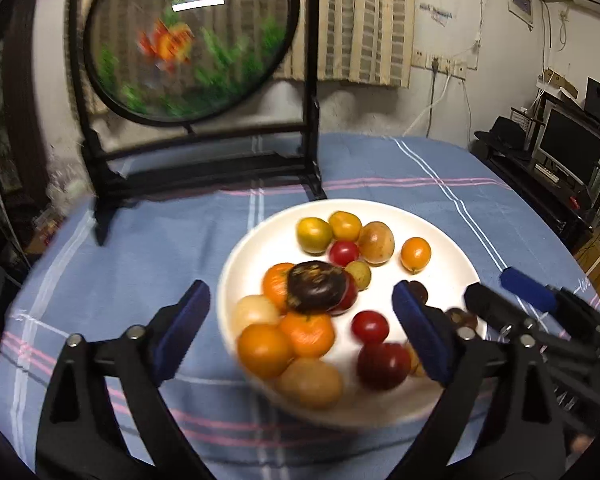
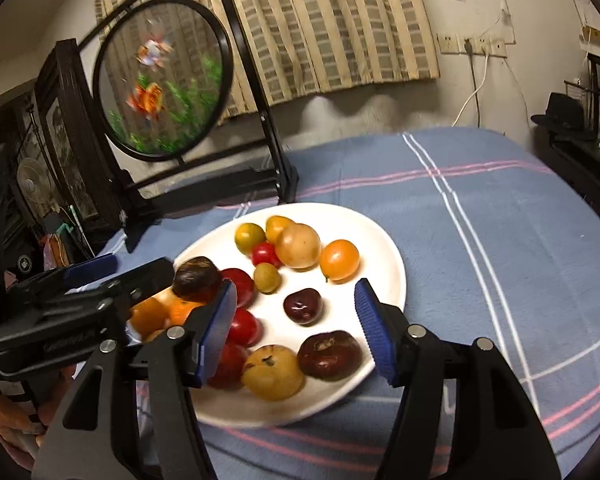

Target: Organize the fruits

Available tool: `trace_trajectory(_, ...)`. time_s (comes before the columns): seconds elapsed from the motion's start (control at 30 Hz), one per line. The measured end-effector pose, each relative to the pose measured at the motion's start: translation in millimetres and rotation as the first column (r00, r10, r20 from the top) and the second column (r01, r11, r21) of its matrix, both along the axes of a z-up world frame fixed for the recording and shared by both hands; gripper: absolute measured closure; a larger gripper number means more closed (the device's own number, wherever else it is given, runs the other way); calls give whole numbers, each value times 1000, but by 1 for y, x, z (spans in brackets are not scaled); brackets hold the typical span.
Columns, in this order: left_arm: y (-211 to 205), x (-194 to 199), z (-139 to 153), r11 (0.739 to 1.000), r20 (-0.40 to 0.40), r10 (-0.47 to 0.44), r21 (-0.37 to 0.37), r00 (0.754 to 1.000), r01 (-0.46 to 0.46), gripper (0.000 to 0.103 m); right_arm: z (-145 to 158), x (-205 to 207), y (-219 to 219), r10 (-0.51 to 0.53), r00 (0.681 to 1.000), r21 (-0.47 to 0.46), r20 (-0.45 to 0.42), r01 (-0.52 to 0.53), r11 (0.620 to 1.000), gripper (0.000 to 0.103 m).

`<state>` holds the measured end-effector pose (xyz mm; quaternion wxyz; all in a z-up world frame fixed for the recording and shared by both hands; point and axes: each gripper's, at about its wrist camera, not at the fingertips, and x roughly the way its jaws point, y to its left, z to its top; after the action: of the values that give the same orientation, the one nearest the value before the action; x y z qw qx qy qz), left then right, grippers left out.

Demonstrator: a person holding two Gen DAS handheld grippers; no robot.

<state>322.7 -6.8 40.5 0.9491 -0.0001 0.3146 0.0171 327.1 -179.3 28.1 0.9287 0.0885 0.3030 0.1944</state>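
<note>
Seemingly, little is being left undone: the fruits [image 2: 300, 304] are all lying gathered on the white plate [image 2: 384, 264], while the left gripper [image 1: 300, 320] and right gripper [image 2: 296, 320] are being held spread over it, gripping nothing.

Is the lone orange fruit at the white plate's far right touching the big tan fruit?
Apart. Right wrist view: white plate shows between orange fruit and tan fruit.

Both wrist cameras look steeply down, close over the same fruit plate [image 1: 452, 280], from opposite sides.
</note>
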Motion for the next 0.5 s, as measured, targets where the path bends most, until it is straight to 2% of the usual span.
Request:
trace_trajectory(0.1,7,-33,4,1000,19,5,6,1000,-5,4,2,-19,-2,27,999,11,-26,-26,1000,38)
trace_trajectory(0.2,14,-67,-5,1000,5,-2,-5,1000,2,3,-4,-42,2,56,997,-14,-60,-57,998,38)
trace_trajectory(0.27,19,-89,-17,1000,-8,-13,-17,1000,13,3,-9,-57,7,79,994,-48,-76,-83,995,38)
trace_trajectory(0.37,25,-107,-39,1000,-26,-10,-20,1000,10,3,-20,-87,23,145,986,-151,-83,-156,976,38)
trace_trajectory(0.43,27,-113,-57,1000,-86,2,29,996,0,3,-30,-103,34,161,982,-245,-95,-180,953,38)
trace_trajectory(0.5,26,-114,-63,996,-122,13,87,992,-2,3,-35,-113,43,195,975,-286,-108,-218,933,38)
